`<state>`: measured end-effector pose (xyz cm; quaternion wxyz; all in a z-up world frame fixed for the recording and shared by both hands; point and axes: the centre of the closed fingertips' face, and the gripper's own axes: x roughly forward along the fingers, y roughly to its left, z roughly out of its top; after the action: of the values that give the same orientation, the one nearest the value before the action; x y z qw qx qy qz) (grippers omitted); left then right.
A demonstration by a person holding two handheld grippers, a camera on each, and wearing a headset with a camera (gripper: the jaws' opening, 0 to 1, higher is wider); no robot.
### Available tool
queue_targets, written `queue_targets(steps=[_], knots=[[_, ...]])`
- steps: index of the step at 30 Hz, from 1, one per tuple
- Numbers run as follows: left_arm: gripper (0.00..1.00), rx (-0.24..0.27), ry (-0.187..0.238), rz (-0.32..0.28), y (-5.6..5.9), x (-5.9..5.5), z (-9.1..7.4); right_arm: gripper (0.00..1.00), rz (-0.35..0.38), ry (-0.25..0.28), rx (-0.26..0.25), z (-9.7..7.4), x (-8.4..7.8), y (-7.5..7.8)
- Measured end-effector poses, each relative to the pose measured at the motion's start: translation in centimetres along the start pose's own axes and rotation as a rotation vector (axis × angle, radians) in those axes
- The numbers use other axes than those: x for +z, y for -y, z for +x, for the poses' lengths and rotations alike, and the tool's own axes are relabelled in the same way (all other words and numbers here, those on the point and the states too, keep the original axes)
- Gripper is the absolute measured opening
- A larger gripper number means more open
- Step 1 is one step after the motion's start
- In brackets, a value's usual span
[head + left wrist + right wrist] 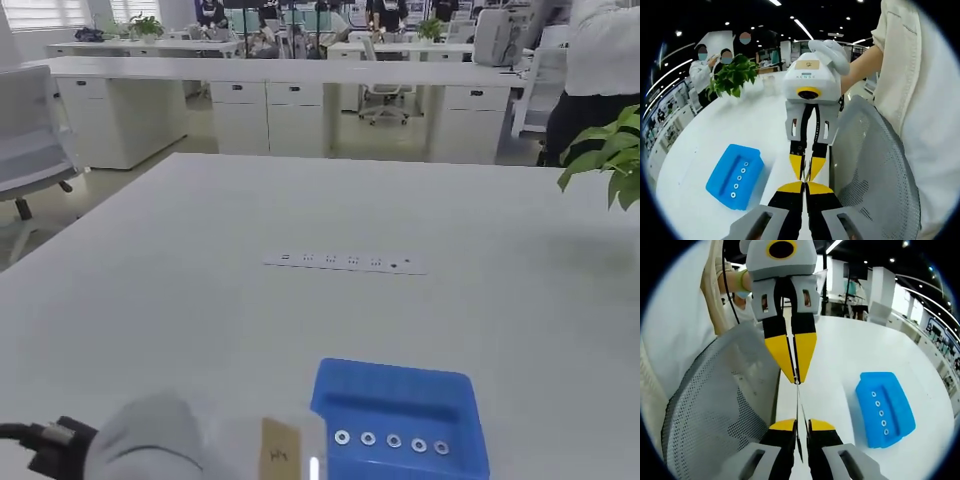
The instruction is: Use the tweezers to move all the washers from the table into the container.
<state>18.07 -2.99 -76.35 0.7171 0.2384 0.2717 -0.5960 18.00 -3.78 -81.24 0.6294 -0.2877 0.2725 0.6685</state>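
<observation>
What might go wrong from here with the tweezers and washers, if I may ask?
1. The thin tweezers are pinched between the left claw and the right claw at the table edge, by the mesh chair; a slip could drop them.
2. The five washers lie close together on the blue tray; lifting one may nudge its neighbours.
</observation>
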Motion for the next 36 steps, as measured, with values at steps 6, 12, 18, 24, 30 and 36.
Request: queue_targets(steps=[6, 12, 18, 24, 30, 36], knots=[[0.0, -0.01, -0.032, -0.008, -0.7, -1.5, 0.7, 0.05, -0.028, -0.042, -0.003, 1.1, -0.7, 0.5], [0.0, -0.018, -0.042, -0.023, -1.0, -2.3, 1.3, 0.05, -0.023, -0.066, -0.002, 1.8, -1.4, 1.0], [0.0, -0.022, -0.068, -0.037, -1.4, -3.4, 1.8, 0.05, -0.005, -0.068, 0.003, 2.8, -1.9, 1.3], [0.0, -0.03, -0.096, -0.048, -1.6, -4.7, 2.3, 0.05, -0.001, -0.073, 0.001, 3.7, -2.3, 1.3], [0.0, -0.029, -0.146, -0.02, -1.7, -5.9, 2.7, 0.1, 0.034, -0.044, -0.005, 3.7, -2.5, 1.0], [0.0, -0.031, -0.194, 0.0, -1.8, -7.2, 3.1, 0.15, 0.109, -0.002, -0.046, 2.0, -3.1, 0.4]])
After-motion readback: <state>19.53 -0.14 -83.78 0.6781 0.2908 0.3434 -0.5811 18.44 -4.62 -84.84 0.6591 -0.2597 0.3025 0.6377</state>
